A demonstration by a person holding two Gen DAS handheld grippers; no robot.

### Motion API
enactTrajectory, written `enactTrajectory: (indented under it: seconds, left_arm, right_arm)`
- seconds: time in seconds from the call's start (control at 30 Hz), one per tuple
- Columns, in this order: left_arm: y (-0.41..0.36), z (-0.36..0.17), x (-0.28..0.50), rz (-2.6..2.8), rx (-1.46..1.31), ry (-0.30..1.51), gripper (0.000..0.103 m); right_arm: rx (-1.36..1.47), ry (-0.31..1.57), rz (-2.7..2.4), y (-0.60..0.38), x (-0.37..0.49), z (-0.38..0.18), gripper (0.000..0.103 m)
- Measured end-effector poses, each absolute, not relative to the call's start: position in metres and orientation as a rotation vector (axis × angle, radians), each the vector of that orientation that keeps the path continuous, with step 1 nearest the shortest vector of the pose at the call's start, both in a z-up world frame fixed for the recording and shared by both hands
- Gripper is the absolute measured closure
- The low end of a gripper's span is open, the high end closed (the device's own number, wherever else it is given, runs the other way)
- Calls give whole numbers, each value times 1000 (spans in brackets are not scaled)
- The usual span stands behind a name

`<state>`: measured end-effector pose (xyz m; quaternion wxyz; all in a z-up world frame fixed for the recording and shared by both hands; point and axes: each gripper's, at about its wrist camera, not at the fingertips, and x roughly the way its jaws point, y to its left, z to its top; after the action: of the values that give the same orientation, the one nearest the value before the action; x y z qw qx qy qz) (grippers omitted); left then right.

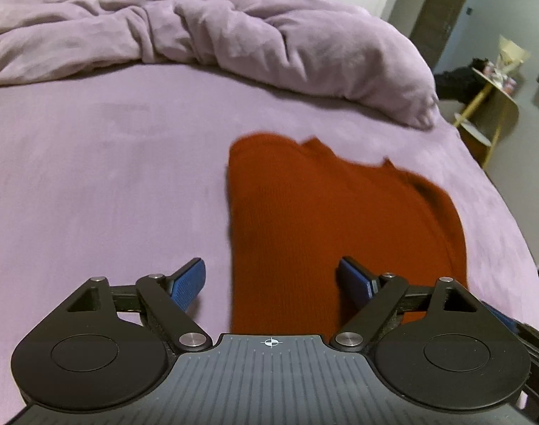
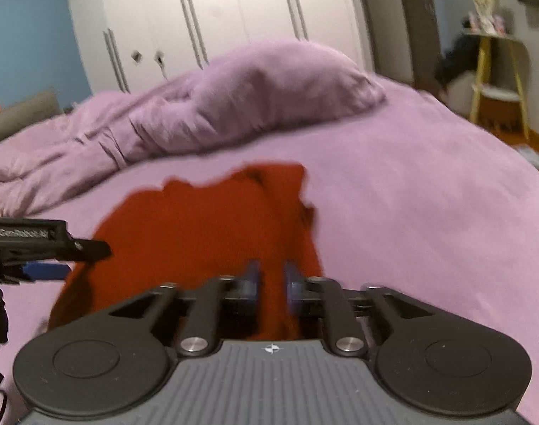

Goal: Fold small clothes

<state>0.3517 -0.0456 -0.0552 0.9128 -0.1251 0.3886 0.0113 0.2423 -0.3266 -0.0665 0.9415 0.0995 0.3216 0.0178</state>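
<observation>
Rust-red knit fabric, a small garment (image 1: 326, 226), is seen lying on the lilac bed sheet (image 1: 110, 177), spread fairly flat with an uneven far edge. From the left wrist view it is placed to the right of the middle of the bed, its near end hidden beneath the body of the left gripper (image 1: 271, 279).

That left gripper is held wide apart, with nothing between its blue pads (image 1: 189, 279). One pad is seen over bare sheet and the other over the red cloth; whether either touches the surface cannot be told.

In the right wrist view the right gripper (image 2: 272, 283) is drawn in narrow, its blue pads (image 2: 252, 281) separated by a slim gap in which red fabric shows. The picture is blurred there, so it cannot be told whether cloth is actually pinched or merely lies below. At the left edge of that view part of the left gripper's black frame is seen just beside the near left edge of the garment.

Beyond the garment a rumpled lilac duvet (image 1: 205, 32) is bunched across the far part of the bed. White wardrobe doors (image 2: 234, 17) are seen behind it, and a yellow-legged side table (image 2: 499, 71) stands off to the right.
</observation>
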Motion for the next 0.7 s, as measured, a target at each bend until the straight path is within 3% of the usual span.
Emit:
enactTrajectory:
  seconds: [0.27,0.53,0.7]
  left_arm:
    - [-51,-50,317,-3,-254,835,16]
    - [-43,-60,256,-17,-218,832,17]
    - [-61,-75,260,-19,-139,886,21]
  right_arm:
    - [402,720,93,-348,193,-56,60]
    - [821,712,237,-359,198,-83,57]
    - [952,724,241,-353,210,-102,58]
